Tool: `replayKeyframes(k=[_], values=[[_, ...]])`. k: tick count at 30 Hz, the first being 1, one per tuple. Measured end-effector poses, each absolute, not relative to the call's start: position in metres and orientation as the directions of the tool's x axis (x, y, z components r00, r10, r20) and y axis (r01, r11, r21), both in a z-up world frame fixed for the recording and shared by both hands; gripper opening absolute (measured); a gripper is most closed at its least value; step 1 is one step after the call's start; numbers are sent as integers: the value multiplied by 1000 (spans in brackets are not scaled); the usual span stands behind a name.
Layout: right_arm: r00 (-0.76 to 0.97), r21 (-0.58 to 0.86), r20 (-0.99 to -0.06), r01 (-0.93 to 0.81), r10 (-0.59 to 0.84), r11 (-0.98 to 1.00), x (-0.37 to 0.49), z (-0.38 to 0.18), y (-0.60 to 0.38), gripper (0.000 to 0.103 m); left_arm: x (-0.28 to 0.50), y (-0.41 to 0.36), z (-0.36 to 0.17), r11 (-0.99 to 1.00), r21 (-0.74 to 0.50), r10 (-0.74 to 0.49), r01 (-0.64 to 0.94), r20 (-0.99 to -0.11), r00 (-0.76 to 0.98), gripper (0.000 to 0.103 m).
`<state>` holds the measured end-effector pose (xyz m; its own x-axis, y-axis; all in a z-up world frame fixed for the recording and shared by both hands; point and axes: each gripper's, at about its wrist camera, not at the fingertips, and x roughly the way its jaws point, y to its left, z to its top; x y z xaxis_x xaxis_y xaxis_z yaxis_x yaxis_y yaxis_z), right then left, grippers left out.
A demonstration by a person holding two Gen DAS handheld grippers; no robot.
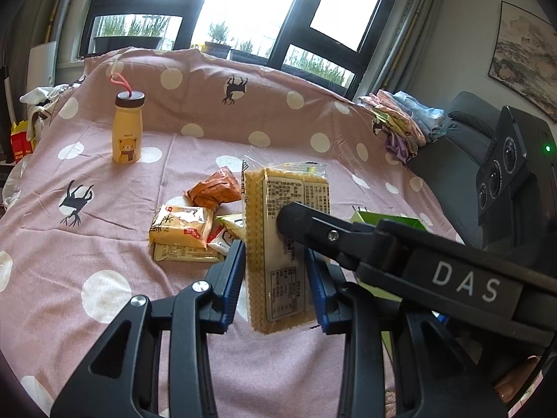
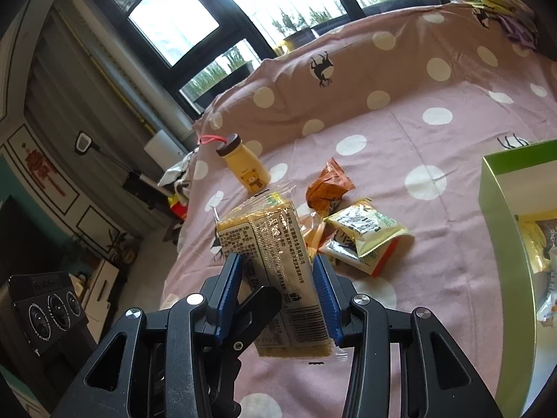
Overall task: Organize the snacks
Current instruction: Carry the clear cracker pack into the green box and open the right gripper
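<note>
A long yellow cracker pack (image 1: 278,244) in clear wrap is lifted above the pink dotted cloth (image 1: 104,230). My left gripper (image 1: 275,254) is shut on its two long edges with the blue pads. A black finger of my right gripper (image 1: 296,219) presses on the pack's printed face. In the right wrist view my right gripper (image 2: 276,268) is shut on the same cracker pack (image 2: 278,261), and a left finger (image 2: 261,299) reaches in from the lower left. Loose snacks lie beyond: an orange bag (image 1: 212,191), yellow packs (image 1: 181,226), and a green-yellow pouch (image 2: 365,226).
A green box (image 2: 504,244) with a white inside stands at the right and holds some packets. A yellow bear bottle (image 1: 126,132) stands at the back left. Folded clothes (image 1: 407,122) lie at the back right. Windows sit behind the raised cloth edge.
</note>
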<state>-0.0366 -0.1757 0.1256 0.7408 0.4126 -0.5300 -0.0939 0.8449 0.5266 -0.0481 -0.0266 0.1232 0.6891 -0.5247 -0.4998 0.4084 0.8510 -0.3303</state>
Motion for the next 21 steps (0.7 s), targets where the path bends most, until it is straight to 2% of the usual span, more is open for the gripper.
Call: replayKeyframes(k=[11,21], values=[[802,492,-480,-90,356,866,-61,150,-208,46,-60,-64,144,830,-284,-557,480,-453,696,34],[833,528,-467,-7,297,849,-72,146,-260,46,-61,-119,146,797,-250,-597,550,-464,654,35]])
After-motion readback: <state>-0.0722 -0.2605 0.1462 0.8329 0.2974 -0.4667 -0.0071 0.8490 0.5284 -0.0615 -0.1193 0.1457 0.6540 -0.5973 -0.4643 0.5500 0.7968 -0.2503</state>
